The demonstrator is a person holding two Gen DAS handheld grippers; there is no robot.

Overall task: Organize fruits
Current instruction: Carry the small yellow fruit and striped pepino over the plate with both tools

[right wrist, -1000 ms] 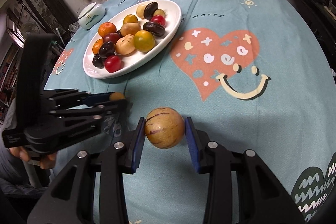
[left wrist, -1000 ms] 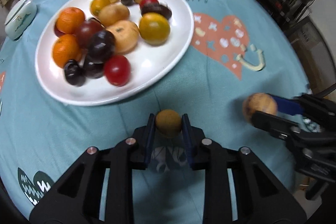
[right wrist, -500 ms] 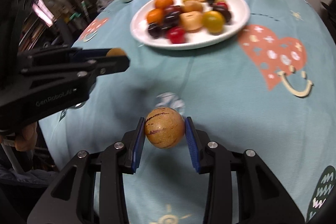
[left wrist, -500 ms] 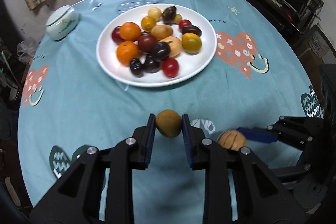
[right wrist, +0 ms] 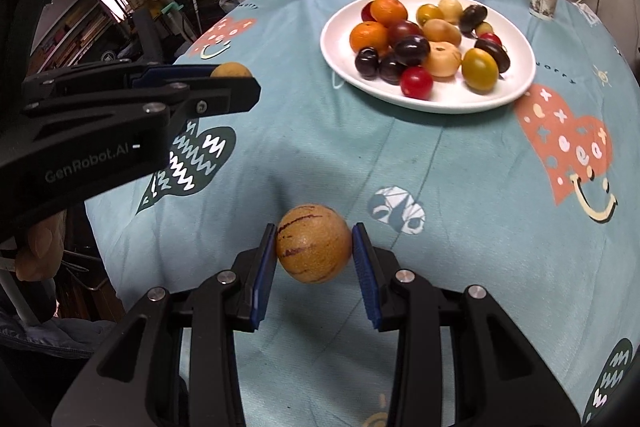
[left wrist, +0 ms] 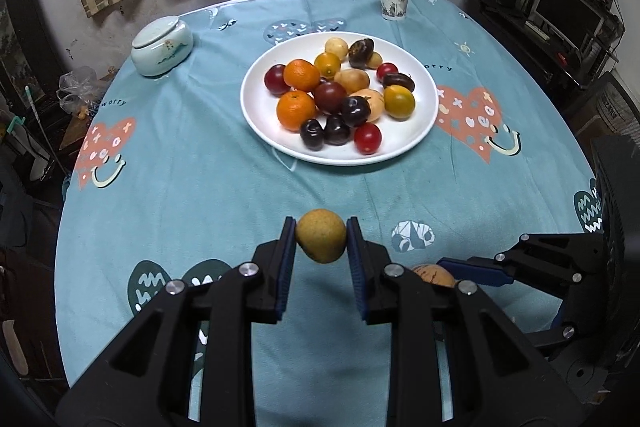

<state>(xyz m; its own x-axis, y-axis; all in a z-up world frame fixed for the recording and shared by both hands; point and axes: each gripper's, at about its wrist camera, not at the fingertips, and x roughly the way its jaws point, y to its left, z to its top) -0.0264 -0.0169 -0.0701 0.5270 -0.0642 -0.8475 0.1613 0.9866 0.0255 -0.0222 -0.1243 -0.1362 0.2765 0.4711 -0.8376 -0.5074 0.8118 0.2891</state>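
My left gripper is shut on a small yellow-brown fruit and holds it above the near part of the table; it also shows in the right wrist view. My right gripper is shut on a round tan fruit with purple streaks, held above the cloth; that fruit peeks out in the left wrist view. A white plate with several oranges, plums, tomatoes and yellow fruits sits in the middle of the table, well ahead of both grippers; it also shows in the right wrist view.
A teal tablecloth with heart prints covers the round table. A pale lidded ceramic jar stands at the far left and a paper cup at the far edge. Shelves and electronics stand beyond the table at the right.
Both grippers have pulled back and up from the plate with their fruits still held. The plate now looks smaller and farther away.
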